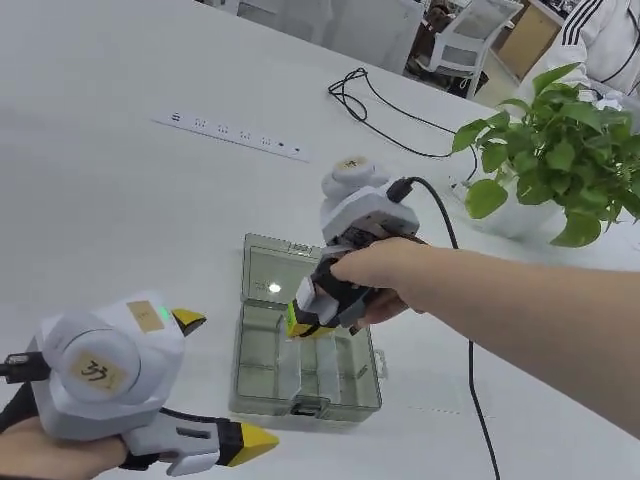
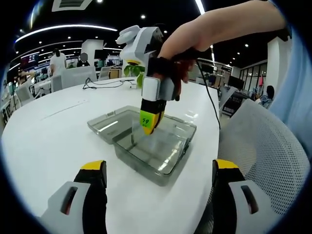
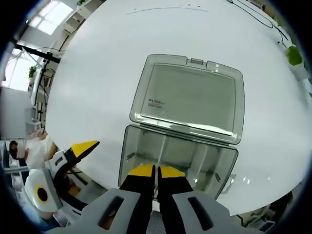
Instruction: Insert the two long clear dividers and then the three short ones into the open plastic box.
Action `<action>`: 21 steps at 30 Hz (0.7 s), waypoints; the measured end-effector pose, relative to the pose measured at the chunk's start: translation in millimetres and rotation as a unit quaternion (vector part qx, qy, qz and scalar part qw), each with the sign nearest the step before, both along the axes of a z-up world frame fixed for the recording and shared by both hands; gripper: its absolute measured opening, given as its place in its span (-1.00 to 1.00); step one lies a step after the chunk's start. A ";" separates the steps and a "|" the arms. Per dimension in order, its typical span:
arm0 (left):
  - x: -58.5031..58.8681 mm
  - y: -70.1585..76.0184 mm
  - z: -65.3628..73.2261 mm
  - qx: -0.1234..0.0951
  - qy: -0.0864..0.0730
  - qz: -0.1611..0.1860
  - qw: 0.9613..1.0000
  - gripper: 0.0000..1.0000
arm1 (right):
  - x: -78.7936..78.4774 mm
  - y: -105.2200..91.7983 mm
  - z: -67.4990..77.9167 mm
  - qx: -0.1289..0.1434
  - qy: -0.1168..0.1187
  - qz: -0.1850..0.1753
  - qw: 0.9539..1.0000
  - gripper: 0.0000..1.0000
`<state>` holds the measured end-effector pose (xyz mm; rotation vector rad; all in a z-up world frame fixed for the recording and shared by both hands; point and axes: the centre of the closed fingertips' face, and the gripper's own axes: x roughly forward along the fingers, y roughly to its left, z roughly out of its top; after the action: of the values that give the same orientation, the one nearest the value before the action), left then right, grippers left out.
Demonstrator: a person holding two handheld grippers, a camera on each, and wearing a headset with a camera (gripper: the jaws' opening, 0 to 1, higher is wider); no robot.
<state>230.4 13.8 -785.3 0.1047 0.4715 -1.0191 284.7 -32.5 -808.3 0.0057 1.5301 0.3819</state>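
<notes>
Lying open near the front edge of the bench [image 1: 100, 200], the box [image 1: 240, 375] is seen with its lid [image 1: 272, 262] folded flat behind the base, toward the far side. The base is smoke-tinted. Thin clear walls are seen inside it in the right gripper view, but their number cannot be told.

The right gripper [image 1: 303, 325] is held by a hand [image 1: 385, 275] above the middle of the base and is pointed steeply down, with its yellow tips just over the inside of the box. Its jaws are pressed together, and only a hairline gap is left between them in its own view. What looks like a clear divider [image 1: 290, 368] stands upright in the base just under those tips. Whether it is pinched or merely stands below them cannot be told.

The left gripper [image 1: 220, 380] is held low at the front left of the box, apart from it, with its jaws spread wide and nothing between them. In its own view the box and the right gripper are framed between its two yellow tips.

A power strip [image 1: 235, 133] is laid farther back on the bench, well apart from the box. A black cable [image 1: 478, 400] is run from the right gripper over the right side of the bench, and a plant [image 1: 555, 150] is set near the far right edge.
</notes>
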 end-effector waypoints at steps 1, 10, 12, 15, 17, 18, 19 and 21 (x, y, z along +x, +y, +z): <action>-0.3 0.3 -0.1 0.000 0.001 0.000 1.000 0.82 | 0.1 0.3 -1.2 -0.002 -0.001 0.005 1.000 -0.94; 0.4 2.3 -1.9 0.002 0.003 0.003 1.000 0.82 | -0.6 -0.4 -8.2 -0.011 -0.002 0.014 1.000 -0.94; 0.4 2.7 -2.4 0.003 0.004 0.003 1.000 0.82 | -0.4 -0.1 -10.0 -0.012 -0.002 0.016 1.000 -0.94; 1.4 3.0 -2.3 0.003 0.005 0.005 1.000 0.81 | -0.9 0.6 -12.2 -0.016 -0.002 0.020 1.000 -0.94; 1.8 3.2 -1.9 0.003 0.004 0.005 1.000 0.81 | -0.2 0.2 -11.9 -0.017 -0.001 0.024 1.000 -0.93; 1.9 3.2 -2.1 0.003 0.006 0.005 1.000 0.81 | -0.3 0.4 -11.8 -0.017 -0.001 0.025 1.000 -0.93; 1.8 3.3 -2.1 0.004 0.005 0.005 1.000 0.81 | -0.3 0.2 -11.7 -0.015 -0.001 0.023 1.000 -0.93; 2.3 3.4 -1.7 0.005 0.005 0.004 1.000 0.81 | 0.0 0.2 -11.6 -0.011 -0.002 0.021 1.000 -0.93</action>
<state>232.6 17.2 -787.1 0.1063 0.4852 -1.0102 284.7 -32.3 -819.9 -0.0453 1.5314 0.3990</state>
